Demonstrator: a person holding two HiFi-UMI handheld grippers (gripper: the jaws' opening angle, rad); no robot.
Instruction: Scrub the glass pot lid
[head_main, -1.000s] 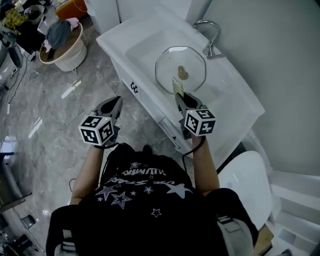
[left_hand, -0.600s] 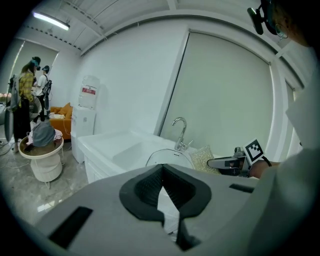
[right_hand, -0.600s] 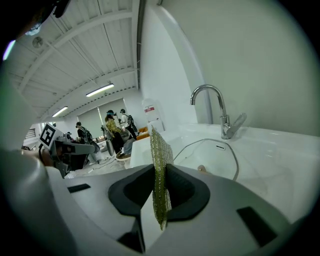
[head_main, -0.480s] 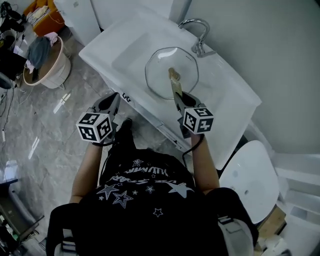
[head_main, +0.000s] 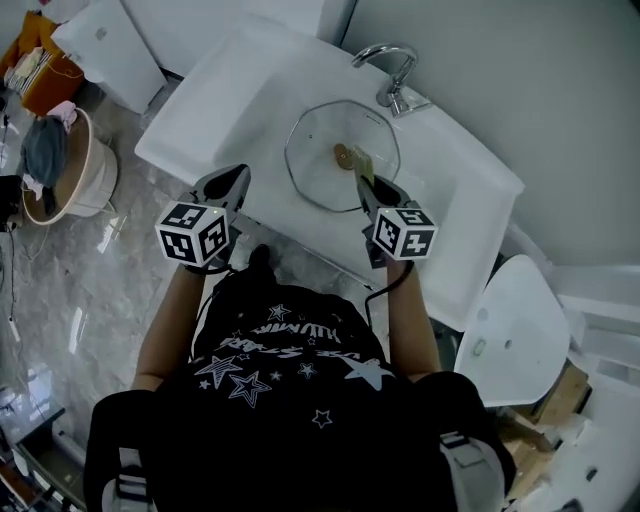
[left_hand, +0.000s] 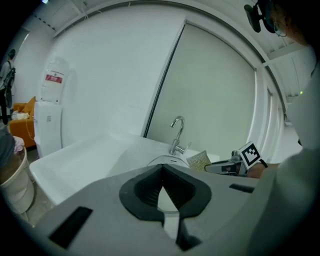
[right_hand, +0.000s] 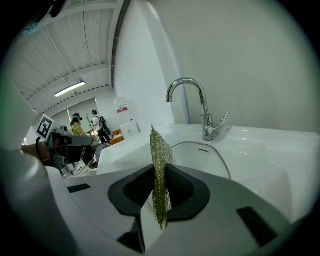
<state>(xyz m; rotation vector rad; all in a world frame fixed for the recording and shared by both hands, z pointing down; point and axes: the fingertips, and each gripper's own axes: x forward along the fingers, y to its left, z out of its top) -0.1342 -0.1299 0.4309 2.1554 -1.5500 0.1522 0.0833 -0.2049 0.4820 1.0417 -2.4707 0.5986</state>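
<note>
Glass, eight-sided pot lid (head_main: 315, 168) with a small brass-coloured knob (head_main: 342, 153) in its middle is lying flat in the basin of the white sink (head_main: 225, 95). That's upper middle of the head view, just below the curved chrome tap (head_main: 392, 68).

My right tongs (head_main: 365, 184) are clenched on a thin yellow-green mesh scrub pad (right_hand: 160, 165). It's pinched edge-on, so it stands upright between the jaws. Its far end sits over the lid right beside the knob, but I can't tell if it actually touches the glass.

My left tongs (head_main: 236, 176) are squeezed together with nothing in them. They hover by the front edge of the desk, left of the lid and apart from it.

Lower left of the frame is grey marble floor (head_main: 70, 310), and a round tan basket (head_main: 85, 195) with clothes in it sits at the left edge.
</note>
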